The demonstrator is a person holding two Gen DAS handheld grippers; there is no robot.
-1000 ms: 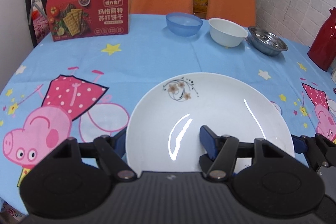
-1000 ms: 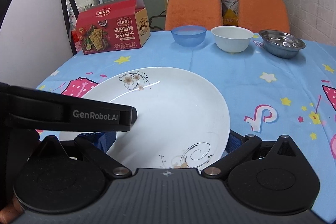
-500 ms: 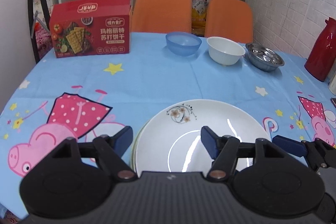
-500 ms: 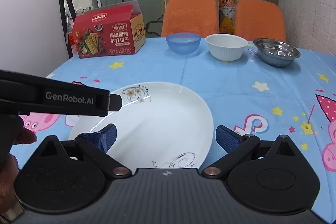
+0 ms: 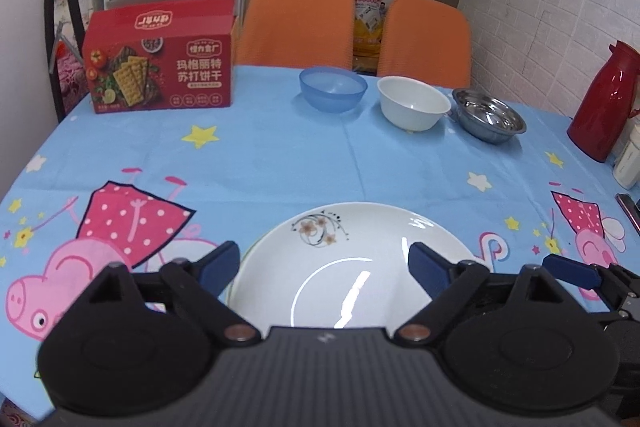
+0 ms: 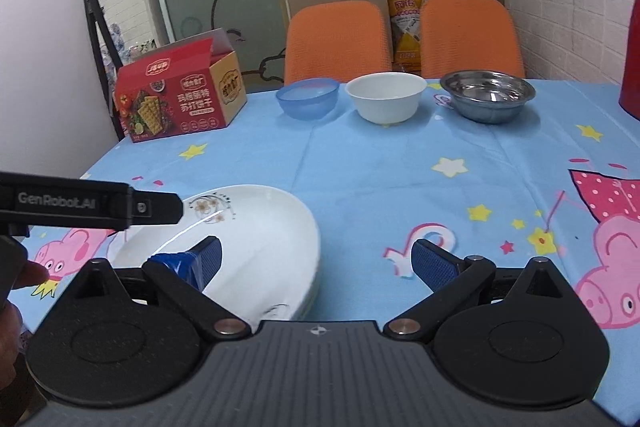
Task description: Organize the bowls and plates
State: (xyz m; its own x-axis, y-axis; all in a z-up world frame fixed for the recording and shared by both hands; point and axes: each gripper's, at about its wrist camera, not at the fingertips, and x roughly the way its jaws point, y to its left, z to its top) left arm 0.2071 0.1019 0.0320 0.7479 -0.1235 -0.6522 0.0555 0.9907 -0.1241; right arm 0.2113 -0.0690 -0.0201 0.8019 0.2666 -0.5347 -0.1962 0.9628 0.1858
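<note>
Right now I am holding my left gripper (image 5: pixel 324 265) low over the near edge of the table (image 5: pixel 280 155), and its jaws have just been spreading; they are standing wide apart with the white floral plate (image 5: pixel 352 267) lying between them, neither pad pressing on it. That plate is resting near the table's near edge on the blue cartoon-pig tablecloth (image 6: pixel 400 163), and in the right wrist view a second rim is showing under its near right edge, so it seems to be sitting on at least one more plate. My right gripper (image 6: pixel 316 261) is hovering just beside it, jaws likewise wide apart: the left pad is hanging over the plate's right part, the right pad over bare cloth, and nothing is being gripped.

Farther back, toward the far edge, three bowls are sitting in a row, near one another: a blue plastic bowl (image 5: pixel 333 89), a white bowl (image 5: pixel 413 103) and a stainless steel bowl (image 5: pixel 489 115). At the far left corner a red cracker box (image 5: pixel 160 67) is standing upright with its flap open. At the right edge a red thermos (image 5: pixel 604 103) is standing. Beyond the table two orange chairs (image 6: pixel 338 41) are facing me.
</note>
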